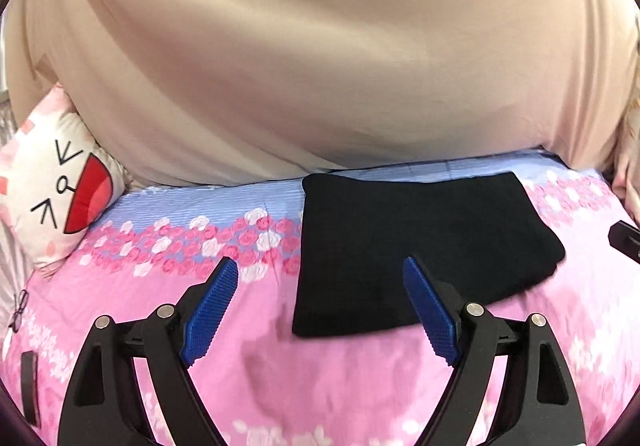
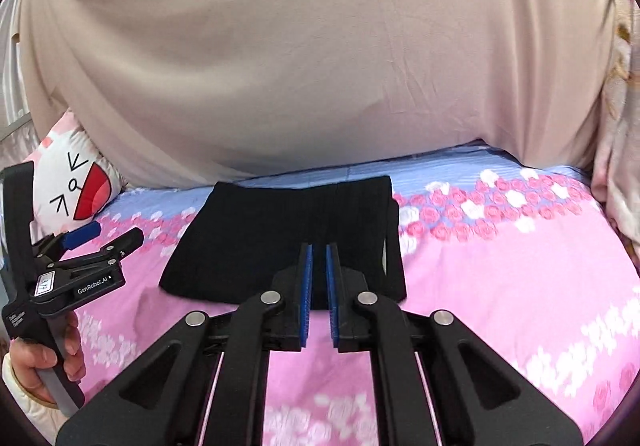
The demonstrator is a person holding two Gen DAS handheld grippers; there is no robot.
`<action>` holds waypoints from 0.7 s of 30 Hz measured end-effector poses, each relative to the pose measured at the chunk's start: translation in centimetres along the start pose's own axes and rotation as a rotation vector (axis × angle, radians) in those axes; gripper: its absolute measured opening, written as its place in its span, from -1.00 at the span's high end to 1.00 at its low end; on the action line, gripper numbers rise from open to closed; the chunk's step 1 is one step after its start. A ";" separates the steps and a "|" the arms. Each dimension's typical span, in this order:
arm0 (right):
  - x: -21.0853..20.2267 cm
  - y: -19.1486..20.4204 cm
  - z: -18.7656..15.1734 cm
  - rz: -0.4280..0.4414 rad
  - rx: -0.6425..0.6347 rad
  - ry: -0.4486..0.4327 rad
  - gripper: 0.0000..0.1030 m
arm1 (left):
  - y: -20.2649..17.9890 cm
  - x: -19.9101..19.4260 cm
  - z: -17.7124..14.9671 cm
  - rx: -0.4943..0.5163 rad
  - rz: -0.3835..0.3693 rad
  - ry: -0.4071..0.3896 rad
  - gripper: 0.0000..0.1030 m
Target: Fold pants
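While folded black pants lie on the bedspread, nothing contains them.

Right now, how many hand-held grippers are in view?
2. The left hand-held gripper is beside the cartoon pillow, open. The right hand-held gripper is at the near edge of the folded black pants, shut, holding nothing. None seem hidden.
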State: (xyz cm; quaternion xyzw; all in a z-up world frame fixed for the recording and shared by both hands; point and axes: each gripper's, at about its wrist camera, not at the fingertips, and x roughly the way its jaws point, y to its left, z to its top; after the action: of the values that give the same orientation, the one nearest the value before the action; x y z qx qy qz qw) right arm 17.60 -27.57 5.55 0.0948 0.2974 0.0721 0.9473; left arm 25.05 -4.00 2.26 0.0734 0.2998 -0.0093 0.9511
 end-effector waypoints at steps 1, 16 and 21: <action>-0.5 0.1 -0.4 0.005 0.003 0.001 0.85 | -0.2 -0.4 -0.4 0.003 -0.001 0.003 -0.59; -1.4 -0.1 -6.5 0.035 0.106 0.080 0.85 | -1.8 -1.7 -5.7 -0.011 -0.041 0.097 -0.59; -0.6 0.3 -7.7 0.041 0.111 0.111 0.85 | -1.6 -1.5 -6.6 -0.017 -0.044 0.117 -0.59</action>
State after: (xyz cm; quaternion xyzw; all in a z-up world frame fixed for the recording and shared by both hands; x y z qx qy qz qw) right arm 12.61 -26.31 -0.27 0.1493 0.3512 0.0802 0.9208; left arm 20.00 -4.65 -2.46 0.0592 0.3565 -0.0234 0.9321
